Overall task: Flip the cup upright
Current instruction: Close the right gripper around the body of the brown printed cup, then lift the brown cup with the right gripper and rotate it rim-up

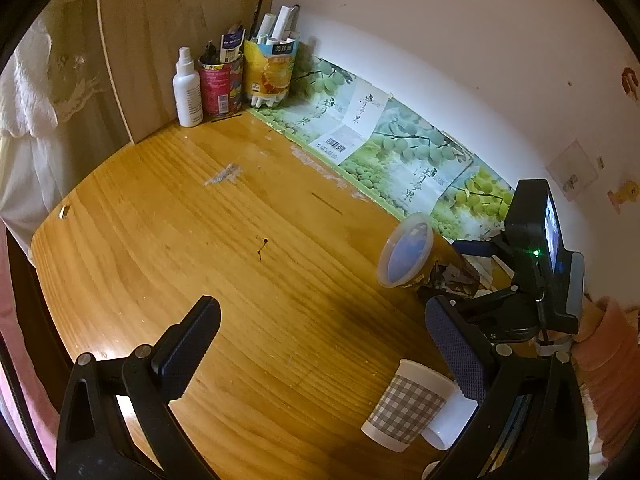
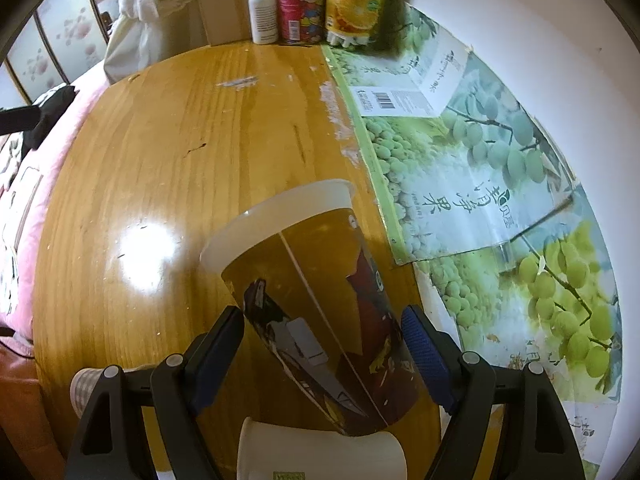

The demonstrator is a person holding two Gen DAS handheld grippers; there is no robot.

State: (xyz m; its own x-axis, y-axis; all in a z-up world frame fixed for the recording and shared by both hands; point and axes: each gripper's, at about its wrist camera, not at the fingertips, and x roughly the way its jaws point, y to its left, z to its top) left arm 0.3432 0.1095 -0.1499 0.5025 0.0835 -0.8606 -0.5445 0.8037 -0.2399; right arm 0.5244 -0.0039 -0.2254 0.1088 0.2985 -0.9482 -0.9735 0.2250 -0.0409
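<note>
A tall brown printed cup [image 2: 316,312] with a translucent white rim is held off the wooden table [image 2: 160,200], tilted on its side, mouth pointing away. My right gripper [image 2: 322,346] is shut on the cup's lower body. In the left wrist view the same cup [image 1: 416,256] hangs at the right, its open mouth facing the camera, with the right gripper behind it. My left gripper [image 1: 324,344] is open and empty above the table.
A checked paper cup [image 1: 404,404] lies on its side at the front right, a plain white cup [image 1: 452,420] beside it. A spray bottle [image 1: 187,88] and pen-holder cans [image 1: 222,84] stand at the far corner. A grape-print sheet [image 2: 480,184] lies along the wall.
</note>
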